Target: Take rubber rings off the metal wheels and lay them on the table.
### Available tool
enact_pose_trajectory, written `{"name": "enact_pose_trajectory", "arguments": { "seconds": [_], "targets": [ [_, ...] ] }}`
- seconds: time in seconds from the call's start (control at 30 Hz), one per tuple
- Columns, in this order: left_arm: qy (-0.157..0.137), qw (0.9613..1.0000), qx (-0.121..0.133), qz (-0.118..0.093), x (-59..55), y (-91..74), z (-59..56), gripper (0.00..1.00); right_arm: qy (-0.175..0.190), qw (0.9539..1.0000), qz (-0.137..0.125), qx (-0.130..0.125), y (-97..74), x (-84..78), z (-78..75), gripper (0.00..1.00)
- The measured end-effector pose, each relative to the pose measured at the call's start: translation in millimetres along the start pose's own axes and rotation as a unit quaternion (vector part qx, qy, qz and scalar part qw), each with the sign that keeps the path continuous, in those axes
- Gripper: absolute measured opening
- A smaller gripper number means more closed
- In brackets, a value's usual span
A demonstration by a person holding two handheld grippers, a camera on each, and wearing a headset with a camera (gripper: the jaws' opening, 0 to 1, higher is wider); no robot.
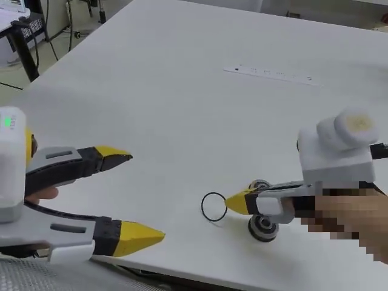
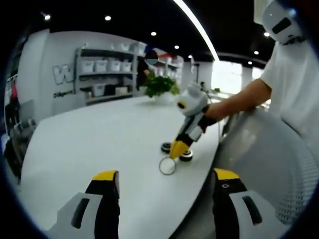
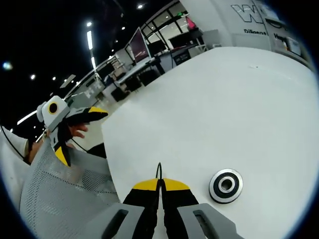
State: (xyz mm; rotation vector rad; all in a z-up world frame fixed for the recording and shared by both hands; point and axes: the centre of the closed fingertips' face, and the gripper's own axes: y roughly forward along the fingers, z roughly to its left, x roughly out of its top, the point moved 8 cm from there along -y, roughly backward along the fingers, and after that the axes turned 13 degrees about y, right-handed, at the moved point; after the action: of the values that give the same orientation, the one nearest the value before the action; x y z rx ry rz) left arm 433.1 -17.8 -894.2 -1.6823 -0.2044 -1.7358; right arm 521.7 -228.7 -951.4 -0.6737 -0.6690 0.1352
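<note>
Near the front edge of the white table [image 1: 182, 109], shows the right gripper [image 1: 237, 203] with jaws pressed fully together on a thin black rubber ring [image 1: 202, 207], pinched at one side, loop projecting beyond the yellow tips. Leaves open whether the loop rests on the tabletop or hangs just above it; cannot tell from these views. Confirms the grip in the right gripper view, as a black sliver of ring rising edge-on from the seam of the closed tips. Places two metal wheels just beside that gripper, both lying flat: nearer wheel [image 1: 263, 227] on the person's side of the jaws, farther wheel [image 1: 259, 183] partly hidden behind them. Reveals a dark outer band on the nearer wheel, possibly a ring yet to be removed; too small to be sure. Sets the left gripper [image 1: 130, 197] well apart to the left, jaws spread wide, holding nothing. Step in hand, by judgement: laying a freed ring on the table. Calls next for lowering the loop flat, parting the right jaws to release it clear of the wheels, then bringing the open left gripper in to steady a wheel for the following ring.
</note>
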Motion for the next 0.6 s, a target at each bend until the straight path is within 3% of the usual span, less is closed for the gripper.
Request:
{"name": "enact_pose_trajectory", "arguments": {
  "seconds": [0.27, 0.43, 0.6],
  "targets": [
    [0.000, 1.0000, 0.006, 0.002, -0.3, -1.8, 1.5, 0.77, -0.054, 0.9982, 0.016, -0.023, 1.4, -5.2, -5.6, 0.00],
    [0.002, 1.0000, 0.007, 0.002, 0.7, -1.8, 2.1, 0.77, -0.069, 0.9971, 0.017, -0.028, 0.1, -4.0, -6.5, 0.07],
    [0.005, 1.0000, 0.005, 0.002, 2.0, -1.8, 2.6, 0.77, -0.089, 0.9952, 0.015, -0.038, -11.4, -0.5, -11.0, 0.08]
  ]
}}
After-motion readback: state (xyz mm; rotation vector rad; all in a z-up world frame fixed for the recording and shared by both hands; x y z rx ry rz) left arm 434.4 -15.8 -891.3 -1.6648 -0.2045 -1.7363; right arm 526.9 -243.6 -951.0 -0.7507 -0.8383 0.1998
